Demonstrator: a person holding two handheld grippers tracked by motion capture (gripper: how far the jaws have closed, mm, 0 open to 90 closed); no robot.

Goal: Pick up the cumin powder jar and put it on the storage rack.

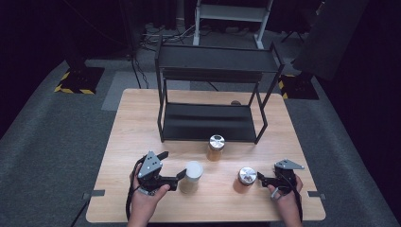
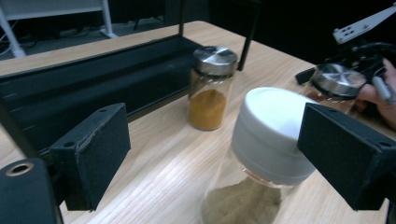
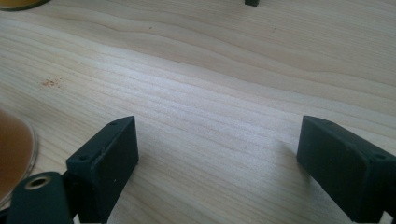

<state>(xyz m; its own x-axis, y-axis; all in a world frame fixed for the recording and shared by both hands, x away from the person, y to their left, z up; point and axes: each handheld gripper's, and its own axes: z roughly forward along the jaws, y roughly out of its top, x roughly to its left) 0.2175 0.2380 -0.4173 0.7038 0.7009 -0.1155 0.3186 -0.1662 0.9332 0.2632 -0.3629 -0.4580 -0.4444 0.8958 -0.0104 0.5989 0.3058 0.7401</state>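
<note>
A white-lidded jar (image 1: 191, 176) of pale brown powder stands near the table's front. My left gripper (image 1: 174, 163) is open just left of it. In the left gripper view the white-lidded jar (image 2: 266, 140) stands ahead, close to the right jaw and far from the left one, with neither pad pressing on it. A silver-lidded jar of brown contents (image 1: 246, 178) stands to the right, and my right gripper (image 1: 261, 178) is open beside it. In the right gripper view the right gripper (image 3: 215, 154) has bare wood between its jaws and the brown jar (image 3: 11, 154) at the left edge.
A third jar (image 1: 216, 147) with a silver lid and orange-yellow powder stands in front of a black two-level metal rack (image 1: 213, 120) at the back of the wooden table (image 1: 137, 123). Dark floor surrounds the table.
</note>
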